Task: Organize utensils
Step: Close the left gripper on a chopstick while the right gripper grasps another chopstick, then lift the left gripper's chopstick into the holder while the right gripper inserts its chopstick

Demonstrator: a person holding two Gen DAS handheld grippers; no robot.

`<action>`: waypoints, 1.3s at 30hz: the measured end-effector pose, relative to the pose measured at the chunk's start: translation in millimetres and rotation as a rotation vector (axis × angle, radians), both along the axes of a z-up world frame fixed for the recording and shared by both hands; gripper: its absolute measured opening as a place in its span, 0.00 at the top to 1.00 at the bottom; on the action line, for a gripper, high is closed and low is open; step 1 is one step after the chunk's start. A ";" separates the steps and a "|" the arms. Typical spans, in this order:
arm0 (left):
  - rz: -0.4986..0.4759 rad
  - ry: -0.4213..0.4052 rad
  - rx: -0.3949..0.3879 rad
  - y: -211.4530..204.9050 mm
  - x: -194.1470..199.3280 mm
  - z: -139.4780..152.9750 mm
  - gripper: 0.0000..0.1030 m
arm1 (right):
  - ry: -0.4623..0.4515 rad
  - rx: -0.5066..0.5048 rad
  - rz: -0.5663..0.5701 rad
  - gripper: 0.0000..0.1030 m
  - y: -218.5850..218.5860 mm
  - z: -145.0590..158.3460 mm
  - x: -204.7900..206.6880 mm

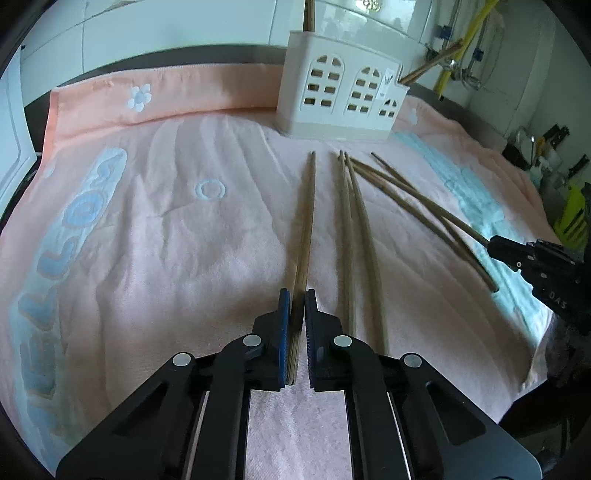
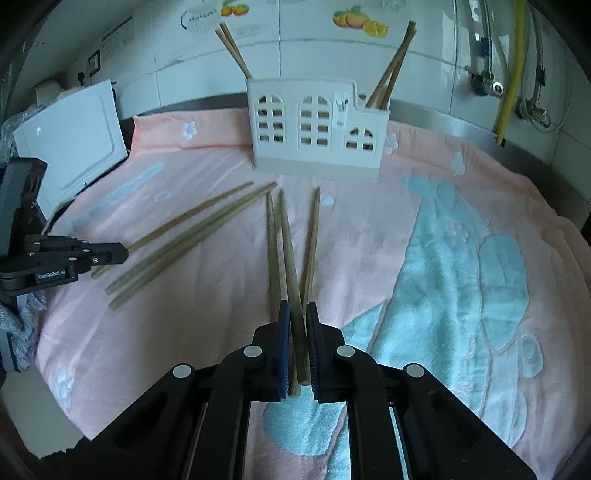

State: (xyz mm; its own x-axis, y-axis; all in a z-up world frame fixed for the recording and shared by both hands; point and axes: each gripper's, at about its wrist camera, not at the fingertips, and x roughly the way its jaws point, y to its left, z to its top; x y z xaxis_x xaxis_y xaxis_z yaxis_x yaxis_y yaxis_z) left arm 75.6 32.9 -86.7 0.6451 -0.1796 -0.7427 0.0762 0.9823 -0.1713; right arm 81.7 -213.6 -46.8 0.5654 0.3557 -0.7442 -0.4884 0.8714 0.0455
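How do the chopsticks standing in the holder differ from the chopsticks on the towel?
The chopsticks in the holder stand leaning out of the white house-shaped holder; the chopsticks on the towel lie flat on the pink towel. Those in the holder are partly hidden by its walls; those on the towel show their whole length. Both groups are thin, wooden and of similar colour.

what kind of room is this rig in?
Likely a home kitchen counter: tiled wall with fruit stickers, gas or water pipes, and a house-shaped chopstick holder on a pink towel.
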 end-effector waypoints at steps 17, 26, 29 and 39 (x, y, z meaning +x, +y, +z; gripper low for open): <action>-0.042 -0.211 -0.056 4.7 2.7 89.1 0.95 | -0.142 0.110 0.024 0.94 10.5 78.7 22.0; -0.097 -0.255 -0.017 -6.1 32.8 130.7 0.95 | -0.202 0.142 0.038 0.94 19.3 147.4 69.6; -0.111 -0.268 -0.004 -10.5 42.2 141.7 0.95 | -0.206 0.146 0.032 0.94 16.1 166.7 81.9; -0.154 -0.325 0.002 -24.3 62.6 185.6 0.95 | -0.195 0.152 0.019 0.94 0.3 224.7 128.6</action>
State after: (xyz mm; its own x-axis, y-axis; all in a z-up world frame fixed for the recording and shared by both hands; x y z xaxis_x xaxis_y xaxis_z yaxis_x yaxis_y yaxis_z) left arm 138.2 8.6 98.9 0.8131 -0.2913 -0.5040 0.2730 0.9555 -0.1119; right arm 210.3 -213.3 177.9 0.6849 0.4673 -0.5590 -0.5173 0.8522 0.0786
